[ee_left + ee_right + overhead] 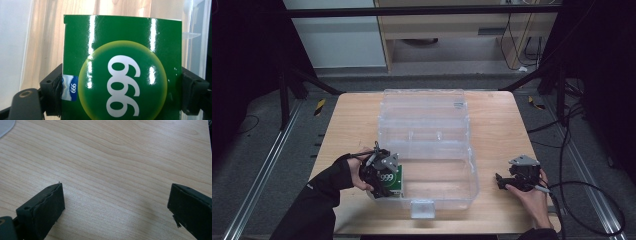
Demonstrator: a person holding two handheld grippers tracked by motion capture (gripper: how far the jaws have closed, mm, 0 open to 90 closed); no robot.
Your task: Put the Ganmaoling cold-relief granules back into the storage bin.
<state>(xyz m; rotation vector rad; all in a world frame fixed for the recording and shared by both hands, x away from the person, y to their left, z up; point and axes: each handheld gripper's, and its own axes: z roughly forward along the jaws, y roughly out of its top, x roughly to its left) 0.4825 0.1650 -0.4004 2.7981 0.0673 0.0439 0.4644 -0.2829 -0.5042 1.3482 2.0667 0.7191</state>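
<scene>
A green box (122, 67) printed with "999" in a yellow-edged circle sits between the two black jaws of my left gripper (120, 92), which press on its sides. In the high view the left gripper (382, 175) holds that green box (393, 181) at the front left corner of a clear plastic bin (462, 150). My right gripper (508, 181) rests to the right of the bin on the wooden table (497, 125). In the right gripper view the right gripper (116, 205) has its jaws wide apart over bare wood, with nothing between them.
The clear bin has an open lid (424, 107) lying back toward the far side and a latch (422, 207) at its front wall. Cables (592, 190) trail off the right gripper. Dark stands and floor surround the table.
</scene>
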